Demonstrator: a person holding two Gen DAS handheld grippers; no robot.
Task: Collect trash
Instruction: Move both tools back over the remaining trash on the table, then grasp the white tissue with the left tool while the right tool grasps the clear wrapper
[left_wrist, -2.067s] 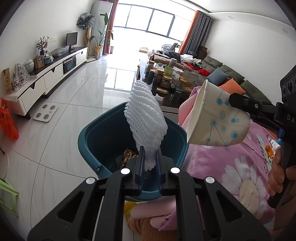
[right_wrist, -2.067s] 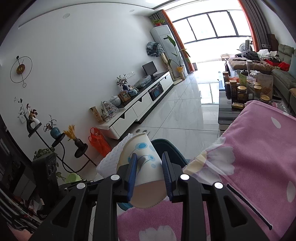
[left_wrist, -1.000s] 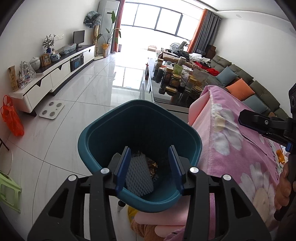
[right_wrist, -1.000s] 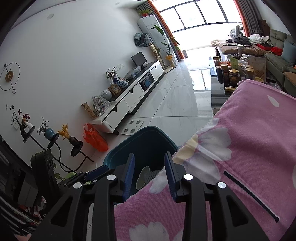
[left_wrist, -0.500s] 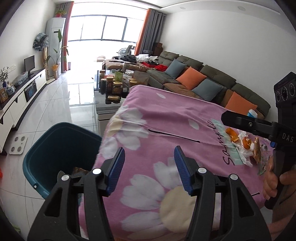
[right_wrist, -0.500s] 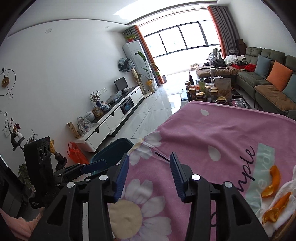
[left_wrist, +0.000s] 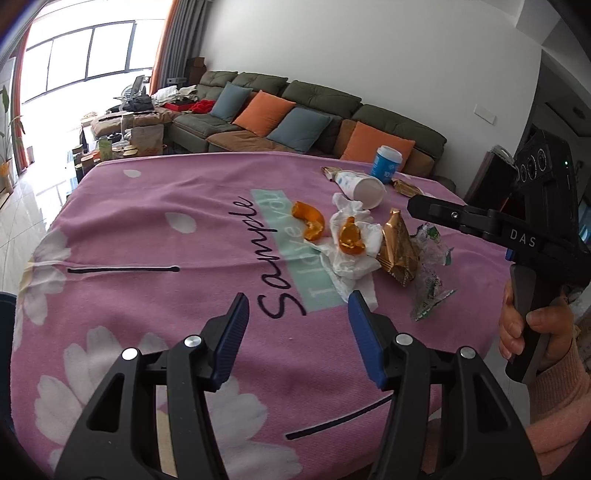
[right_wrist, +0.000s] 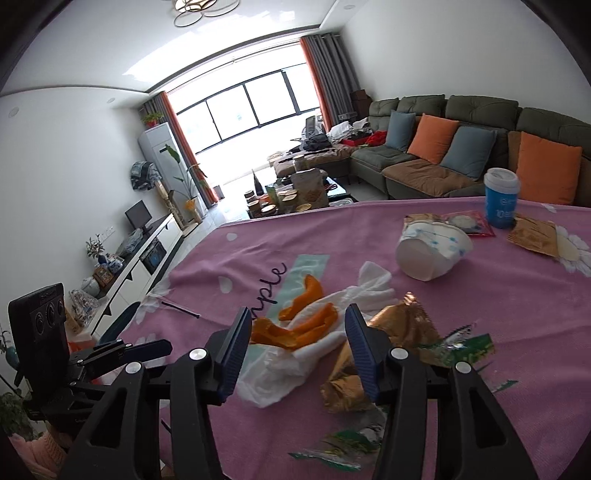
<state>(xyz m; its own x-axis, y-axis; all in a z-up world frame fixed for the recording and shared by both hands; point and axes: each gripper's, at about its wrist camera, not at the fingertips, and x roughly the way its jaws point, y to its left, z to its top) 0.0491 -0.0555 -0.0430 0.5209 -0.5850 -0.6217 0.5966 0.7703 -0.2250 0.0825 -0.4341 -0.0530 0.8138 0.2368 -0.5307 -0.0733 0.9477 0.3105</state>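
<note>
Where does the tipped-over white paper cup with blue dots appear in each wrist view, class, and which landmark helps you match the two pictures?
Left wrist view: the paper cup lies on its side, upper right of centre, behind the tissue and peel.
Right wrist view: the paper cup lies right of centre, mouth toward the camera.
Shared landmark: the blue lidded cup stands upright just beyond it.

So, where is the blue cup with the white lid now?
The blue cup stands upright at the far right of the pink blanket in the right wrist view, beyond the tipped paper cup and before the sofa.
</note>
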